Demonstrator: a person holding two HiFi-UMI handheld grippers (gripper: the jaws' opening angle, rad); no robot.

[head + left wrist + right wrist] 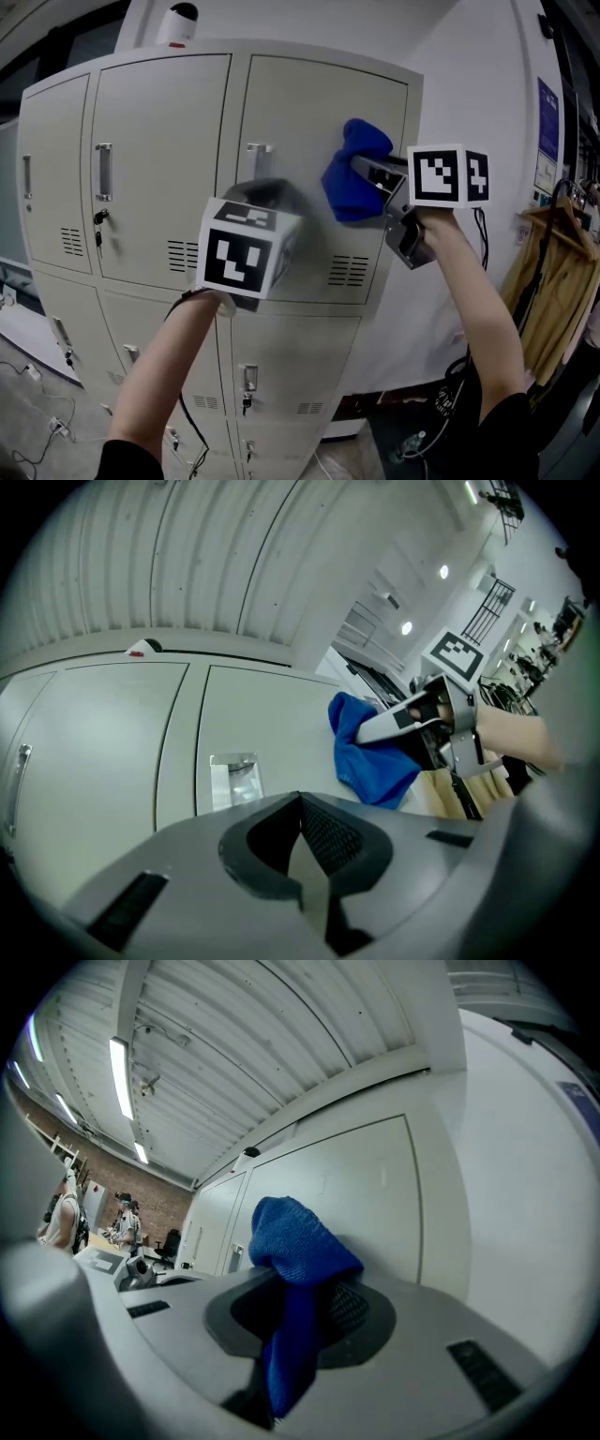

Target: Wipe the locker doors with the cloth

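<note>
A blue cloth [349,192] is pressed against the upper right locker door [309,103], right of its recessed handle [259,155]. My right gripper [367,172] is shut on the cloth, which bunches above the jaws and hangs between them in the right gripper view [295,1251]. My left gripper [265,194] is raised in front of the same door, below the handle and left of the cloth. Its jaws are shut with nothing between them [302,850]. The left gripper view shows the cloth [370,761] and the right gripper [375,728] against the door.
The beige locker bank has more doors to the left [159,141] and below [281,375], some with keys in their locks. A small camera [178,23] sits on top. A tan coat [553,272] hangs at the right by the white wall. Cables [37,412] lie on the floor.
</note>
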